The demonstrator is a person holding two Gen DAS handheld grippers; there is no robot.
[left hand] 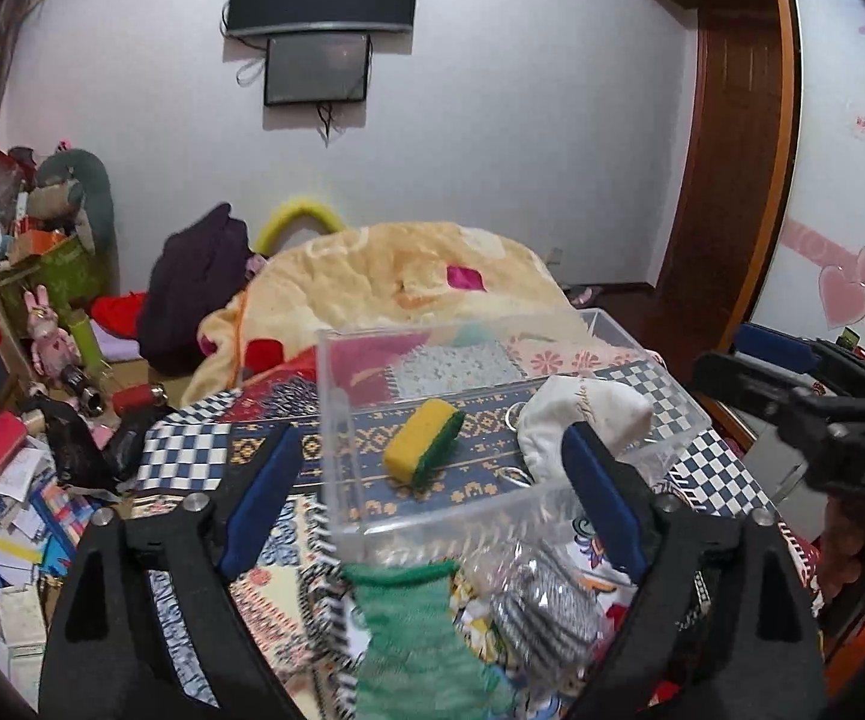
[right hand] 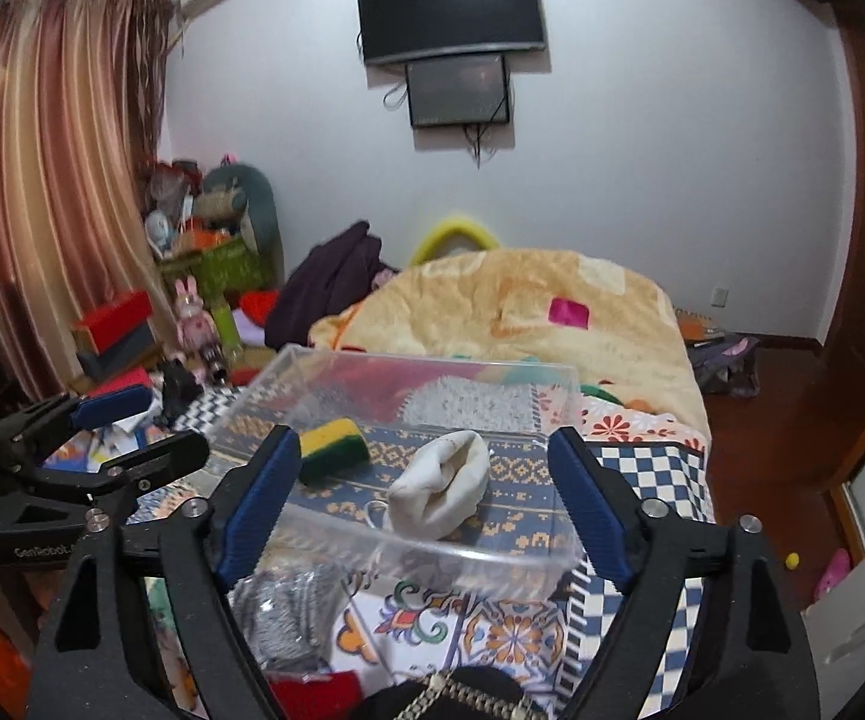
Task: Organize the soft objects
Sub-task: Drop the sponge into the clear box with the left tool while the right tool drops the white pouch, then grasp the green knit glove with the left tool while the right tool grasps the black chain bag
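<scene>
A clear plastic bin (left hand: pixel 372 525) (right hand: pixel 336 531) stands on the patterned bedspread. Inside lie a yellow-and-green sponge (left hand: pixel 423 443) (right hand: pixel 333 441) and a white sock (left hand: pixel 588 414) (right hand: pixel 441 492). In front of the bin lie a green knitted cloth (left hand: pixel 417 630) and a grey striped sock in a clear bag (left hand: pixel 543 600) (right hand: pixel 288 606). My left gripper (left hand: pixel 432 468) is open and empty, just short of the bin's near wall. My right gripper (right hand: pixel 423 474) is open and empty over the bin's near wall. The right gripper also shows in the left wrist view (left hand: pixel 804 384), and the left gripper in the right wrist view (right hand: pixel 132 426).
A beige blanket (left hand: pixel 408 282) (right hand: pixel 528 300) is heaped on the bed behind the bin. A dark garment (left hand: pixel 192 294) lies at its left. Boxes, papers and plush toys (left hand: pixel 48 330) crowd the floor at left. A wooden door (left hand: pixel 726 150) stands at right.
</scene>
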